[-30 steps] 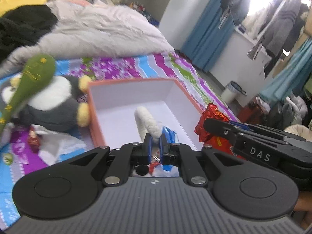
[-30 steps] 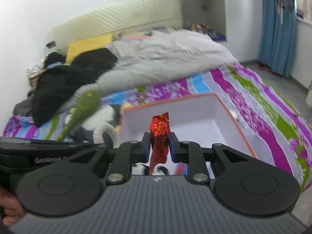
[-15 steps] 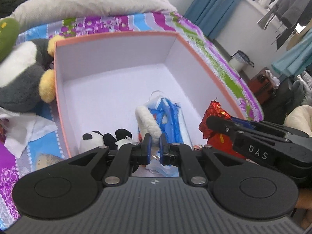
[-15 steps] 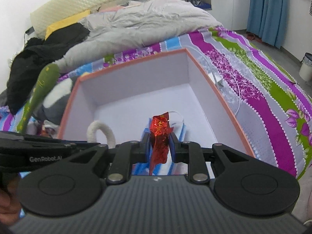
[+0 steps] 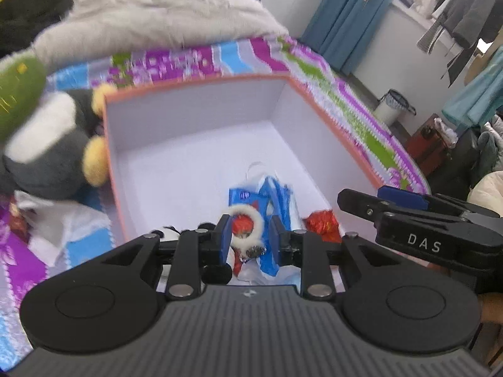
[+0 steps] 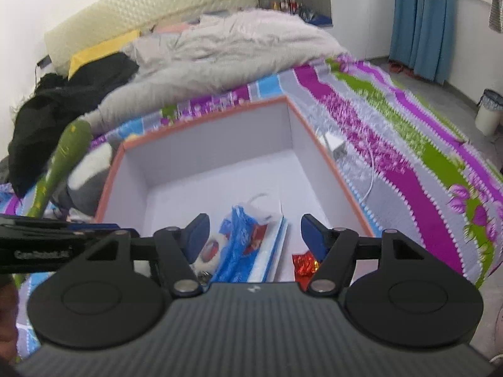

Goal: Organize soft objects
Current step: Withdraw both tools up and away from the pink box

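An orange-rimmed white box (image 5: 201, 81) (image 6: 327, 154) lies on the bed. In it lie a blue and white plastic bag (image 5: 273, 201) (image 6: 242, 238), a red and white furry keychain toy (image 5: 246, 229) (image 6: 209, 248), a small panda toy (image 5: 166, 232) and a red foil packet (image 5: 322, 223) (image 6: 305, 264). My left gripper (image 5: 248, 238) is open over the keychain toy, which lies loose below it. My right gripper (image 6: 253, 235) is open and empty above the box's near end; it also shows in the left wrist view (image 5: 393, 201).
A grey and white plush penguin (image 5: 53, 144) (image 6: 88, 176) and a green plush club (image 5: 15, 91) (image 6: 66, 154) lie left of the box. A grey duvet (image 6: 220, 47) and black clothes (image 6: 63, 94) lie behind. A white charger and cable (image 6: 336, 147) lie right of the box.
Both grippers have opened. The keychain toy dropped from the left one and the red foil packet from the right one into the box. Both views have pulled back a little.
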Demonstrator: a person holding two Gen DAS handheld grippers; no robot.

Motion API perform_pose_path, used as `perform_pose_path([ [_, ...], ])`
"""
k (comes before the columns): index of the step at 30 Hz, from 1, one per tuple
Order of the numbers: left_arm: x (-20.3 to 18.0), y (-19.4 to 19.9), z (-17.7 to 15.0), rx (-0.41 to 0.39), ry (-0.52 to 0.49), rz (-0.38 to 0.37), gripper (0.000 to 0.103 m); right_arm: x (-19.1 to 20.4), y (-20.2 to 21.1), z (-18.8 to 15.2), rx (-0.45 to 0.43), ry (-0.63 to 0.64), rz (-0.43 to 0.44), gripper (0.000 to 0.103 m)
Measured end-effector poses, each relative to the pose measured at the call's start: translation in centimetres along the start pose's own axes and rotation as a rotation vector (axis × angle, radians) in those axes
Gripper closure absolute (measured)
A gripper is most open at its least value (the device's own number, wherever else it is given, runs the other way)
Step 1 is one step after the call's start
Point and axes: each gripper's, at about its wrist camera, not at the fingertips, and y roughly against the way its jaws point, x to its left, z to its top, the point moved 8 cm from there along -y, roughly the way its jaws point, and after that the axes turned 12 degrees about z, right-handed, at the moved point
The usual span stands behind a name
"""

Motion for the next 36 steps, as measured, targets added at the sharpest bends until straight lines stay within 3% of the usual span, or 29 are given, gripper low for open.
perform_pose_path([
  [9, 1.1, 9.3, 0.2, -0.134, -0.002, 0.0, 0.073, 5.0, 6.3, 1.5, -0.098, 0.053, 0.029, 0.036],
  [19, 4.7, 20.2, -3.6, -0.259, 0.031, 0.032, 0.073, 12.5, 12.3, 0.6, -0.172, 0.119, 0.1, 0.036],
  [26, 8.6, 26.2, -7.4, -0.318, 0.086, 0.057, 0.073, 17.6, 14.4, -1.2, -0.186, 0.166, 0.157, 0.036],
  [29, 10.2, 28.2, -9.2, -0.334, 0.108, 0.074, 0.073, 19.3, 14.5, -2.1, -0.175, 0.174, 0.176, 0.032],
  [31, 11.3, 29.1, -10.1, -0.338, 0.129, 0.082, 0.073, 20.2, 14.6, -2.7, -0.167, 0.178, 0.187, 0.023],
  [36, 14.0, 30.2, -12.3, -0.342, 0.175, 0.108, 0.073, 22.4, 14.3, -4.4, -0.129, 0.205, 0.207, 0.022],
])
